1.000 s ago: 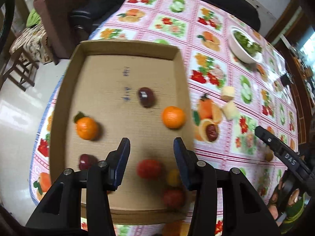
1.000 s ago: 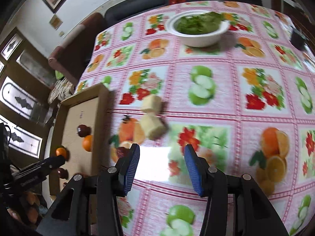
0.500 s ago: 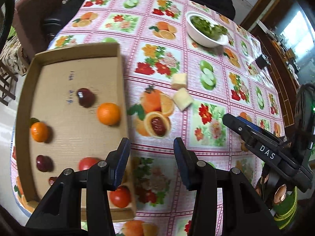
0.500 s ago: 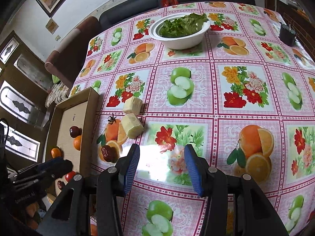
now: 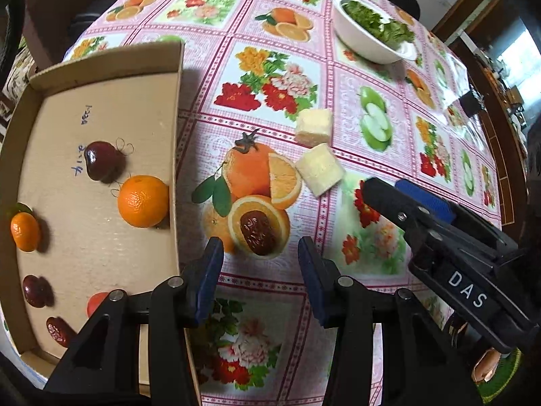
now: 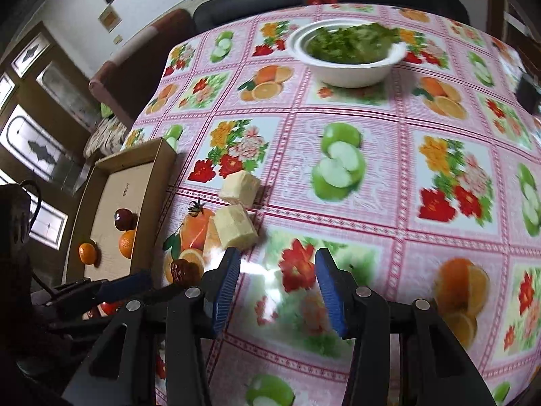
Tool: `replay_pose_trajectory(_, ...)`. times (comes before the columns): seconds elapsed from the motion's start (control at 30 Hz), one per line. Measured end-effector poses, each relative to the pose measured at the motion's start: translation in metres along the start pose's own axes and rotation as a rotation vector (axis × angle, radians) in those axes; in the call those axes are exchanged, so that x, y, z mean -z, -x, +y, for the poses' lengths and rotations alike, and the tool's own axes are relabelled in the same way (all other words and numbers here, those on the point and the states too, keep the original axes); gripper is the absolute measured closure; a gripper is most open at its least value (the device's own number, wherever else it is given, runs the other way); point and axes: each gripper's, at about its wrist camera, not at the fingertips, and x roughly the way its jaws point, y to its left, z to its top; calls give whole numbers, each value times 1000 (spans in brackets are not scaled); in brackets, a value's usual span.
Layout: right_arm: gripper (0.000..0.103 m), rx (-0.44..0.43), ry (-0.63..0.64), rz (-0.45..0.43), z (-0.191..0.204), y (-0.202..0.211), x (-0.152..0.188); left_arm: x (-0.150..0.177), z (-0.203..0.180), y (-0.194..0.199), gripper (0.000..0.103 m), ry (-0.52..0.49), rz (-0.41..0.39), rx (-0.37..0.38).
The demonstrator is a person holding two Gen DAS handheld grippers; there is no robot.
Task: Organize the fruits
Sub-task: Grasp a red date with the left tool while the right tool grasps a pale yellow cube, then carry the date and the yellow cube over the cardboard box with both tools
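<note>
A wrinkled dark red date [image 5: 258,232] lies on the fruit-print tablecloth just ahead of my left gripper [image 5: 260,265], which is open and empty above it. Two pale yellow fruit chunks [image 5: 319,169] [image 5: 313,126] lie beyond the date. A cardboard tray [image 5: 101,67] at the left holds an orange [image 5: 143,201], a small tangerine [image 5: 25,231], dark red fruits [image 5: 100,161] and a red fruit near its front. My right gripper [image 6: 277,272] is open and empty over the cloth, just right of the nearer chunk [image 6: 236,226]; the date [image 6: 184,270] shows at its left.
A white bowl of green leaves [image 5: 367,39] stands at the back of the table. A small dark object [image 5: 470,101] sits near the right edge. A dark sofa and a brown chair [image 6: 135,77] stand behind the table. The right gripper's body [image 5: 456,253] reaches in from the right.
My left gripper has moved from over the tray rightward and down to above the date on the cloth. The right gripper has shifted slightly closer to the fruit chunks.
</note>
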Motion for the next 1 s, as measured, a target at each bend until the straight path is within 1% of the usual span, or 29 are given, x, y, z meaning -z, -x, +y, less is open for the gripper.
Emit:
replay_pose_trajectory(0.27, 55, -34, 85, 64, 24, -33, -19, -6, 6, -13, 59, 17, 15, -4)
replay_pose_trajectory(0.37, 56, -24, 113, 98, 31, -49, -21, -7, 4, -16, 59, 10, 17, -1)
replay_pose_trajectory(0.43, 57, -11, 128, 98, 34, -54, -21, -6, 2, -17, 59, 1, 9, -12)
replay_pose_trajectory(0.47, 67, -11, 143, 91, 36, -54, -21, -6, 1, -18, 59, -4, 10, -11)
replay_pose_trajectory(0.5, 68, -19, 146, 95, 36, -54, -22, -5, 0, -18, 61, -7, 11, -4)
replay_pose_trajectory(0.53, 68, -24, 142, 96, 35, -53, -21, -6, 0, -19, 70, -8, 10, -2)
replay_pose_trajectory(0.6, 69, -32, 127, 84, 29, -46, -18, -8, -2, -21, 82, -13, 13, 1)
replay_pose_trajectory(0.63, 69, -34, 111, 79, 23, -41, -16, -9, -2, -21, 84, -13, 15, 6)
replay_pose_trajectory(0.8, 69, -31, 25, 55, -8, -17, -2, -11, -5, -18, 84, -22, 4, 8)
replay_pose_trajectory(0.93, 69, -20, -52, 41, -33, 2, 14, -10, -9, -8, 84, -41, -18, -12)
replay_pose_trajectory(1.0, 69, -15, -75, 35, -39, 10, 22, -9, -11, -1, 84, -45, -26, -35)
